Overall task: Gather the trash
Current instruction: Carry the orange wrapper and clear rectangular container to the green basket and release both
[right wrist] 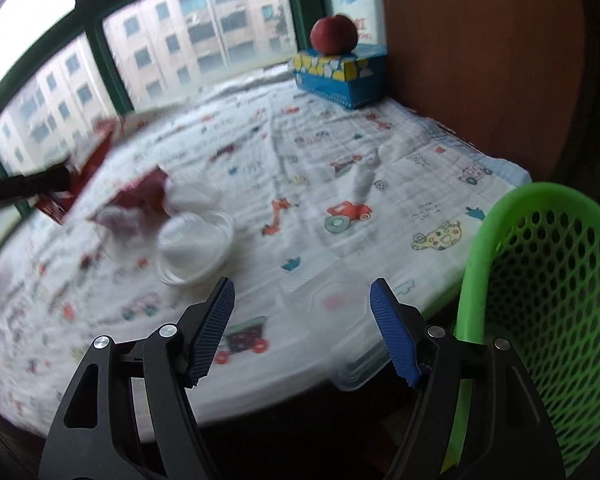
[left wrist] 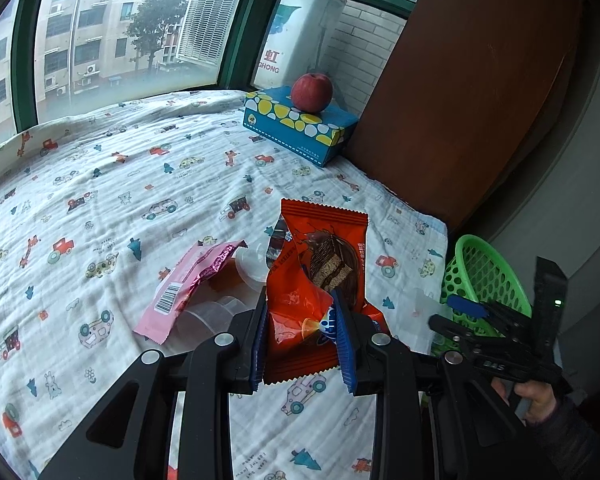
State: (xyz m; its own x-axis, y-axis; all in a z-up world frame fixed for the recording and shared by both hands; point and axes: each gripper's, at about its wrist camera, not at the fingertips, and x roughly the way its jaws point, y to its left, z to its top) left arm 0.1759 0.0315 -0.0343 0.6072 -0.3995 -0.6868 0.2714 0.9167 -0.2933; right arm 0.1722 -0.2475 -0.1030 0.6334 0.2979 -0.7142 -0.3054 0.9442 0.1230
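Note:
My left gripper is shut on an orange-red cake wrapper and holds it above the bed. Behind it lie a pink wrapper and clear plastic cups. My right gripper is open and empty, over a flat clear plastic lid at the bed's edge. It also shows in the left wrist view, next to the green basket. The green basket stands just right of it. A clear cup and blurred wrappers lie to its left.
A blue tissue box with a red apple on top stands at the far corner by the window; it also shows in the right wrist view. A brown wooden board borders the bed's right side.

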